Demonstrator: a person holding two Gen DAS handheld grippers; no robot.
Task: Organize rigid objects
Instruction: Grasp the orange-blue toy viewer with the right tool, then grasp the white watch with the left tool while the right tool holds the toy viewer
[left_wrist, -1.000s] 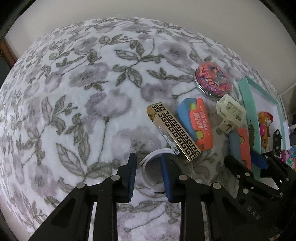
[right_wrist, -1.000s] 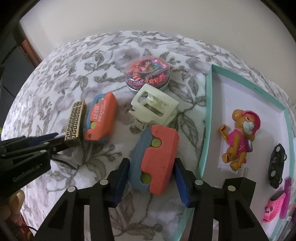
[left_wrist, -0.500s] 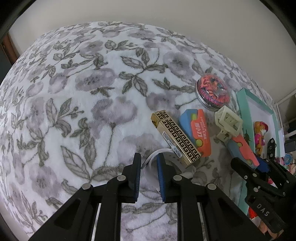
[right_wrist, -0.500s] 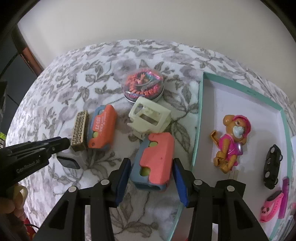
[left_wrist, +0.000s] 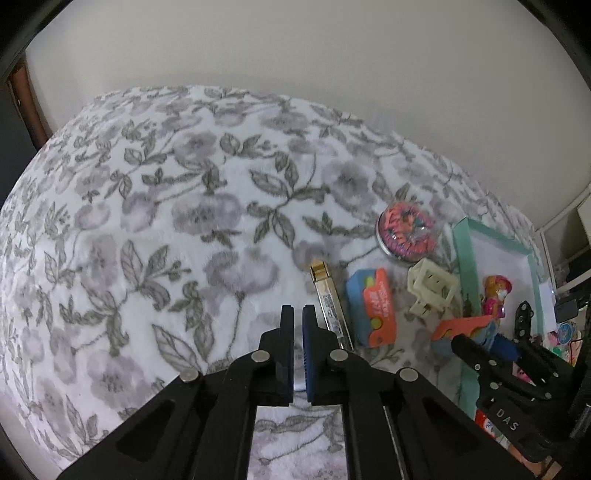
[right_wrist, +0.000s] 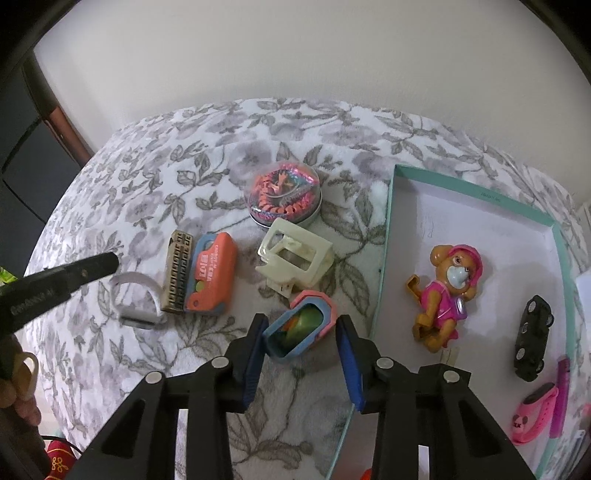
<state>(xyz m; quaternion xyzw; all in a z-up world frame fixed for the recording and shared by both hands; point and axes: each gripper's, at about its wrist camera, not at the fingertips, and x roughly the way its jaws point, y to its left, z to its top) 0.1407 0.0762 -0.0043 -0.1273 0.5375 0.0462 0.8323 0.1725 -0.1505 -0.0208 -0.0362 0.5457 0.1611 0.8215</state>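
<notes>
My left gripper (left_wrist: 297, 308) is shut on the thin wall of a white ring (right_wrist: 136, 299). From the left wrist the ring is almost wholly hidden under the fingers. From the right wrist it hangs tilted at that gripper's tip, just left of the gold patterned box (right_wrist: 177, 273). My right gripper (right_wrist: 302, 318) is closing, and its pads press on an orange and blue toy (right_wrist: 299, 328) tipped up on end, close to the teal tray's rim (right_wrist: 384, 258). A second orange and blue toy (right_wrist: 212, 273), a cream claw clip (right_wrist: 295, 254) and a round tin (right_wrist: 284, 195) lie on the floral blanket.
The tray holds a dog figure (right_wrist: 447, 291), a black toy car (right_wrist: 532, 339) and a pink band (right_wrist: 535, 410). A wall runs behind the bed. A person's hand (right_wrist: 18, 387) shows at the lower left. The blanket's left half (left_wrist: 147, 240) is bare.
The left jaws closed on the ring's wall and that gripper rose. The right jaws narrowed on the orange and blue toy, which tipped from flat up on end.
</notes>
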